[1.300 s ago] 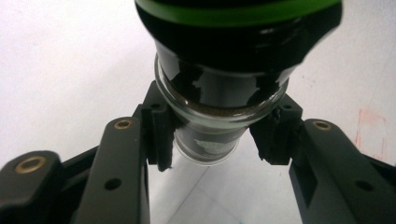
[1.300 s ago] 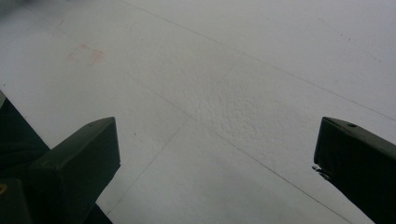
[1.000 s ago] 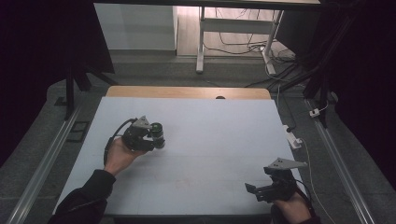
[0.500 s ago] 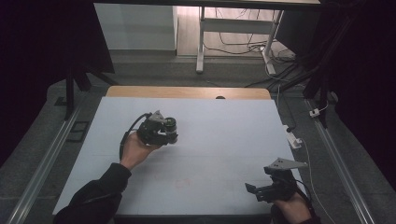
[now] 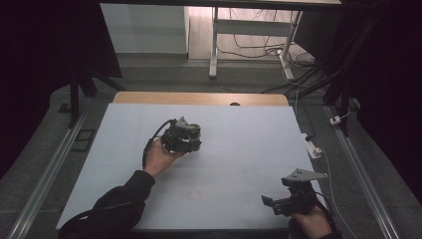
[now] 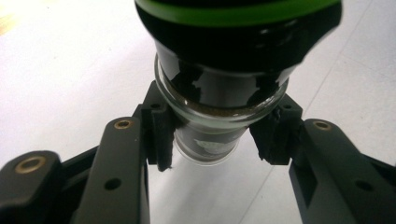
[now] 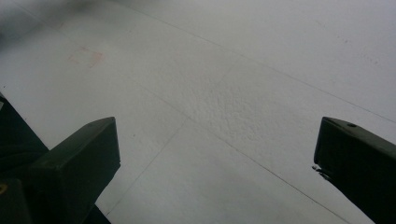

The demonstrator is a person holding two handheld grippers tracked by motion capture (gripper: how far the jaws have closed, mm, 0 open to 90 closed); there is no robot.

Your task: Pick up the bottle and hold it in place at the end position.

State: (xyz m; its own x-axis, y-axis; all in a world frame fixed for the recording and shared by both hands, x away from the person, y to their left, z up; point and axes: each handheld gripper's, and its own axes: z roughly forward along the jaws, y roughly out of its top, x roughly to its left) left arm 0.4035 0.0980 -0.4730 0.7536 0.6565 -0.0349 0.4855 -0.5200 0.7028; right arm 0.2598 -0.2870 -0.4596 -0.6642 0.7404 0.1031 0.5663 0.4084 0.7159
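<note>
Glass jar (image 6: pixel 219 88) with a green-rimmed dark lid sits pinched in the left gripper (image 6: pixel 215 137), above the white table (image 5: pixel 239 149) (contents unclear). Keep it level, lower slowly. The right gripper (image 7: pixel 215 158) waits spread, empty.

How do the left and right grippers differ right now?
The left gripper is shut on a glass jar with a green-rimmed dark lid; the right gripper stands open with nothing between its jaws. In the high view the left gripper is out over the middle of the table, while the right gripper sits at the near right edge. Both are hand-held over the white tabletop.
</note>
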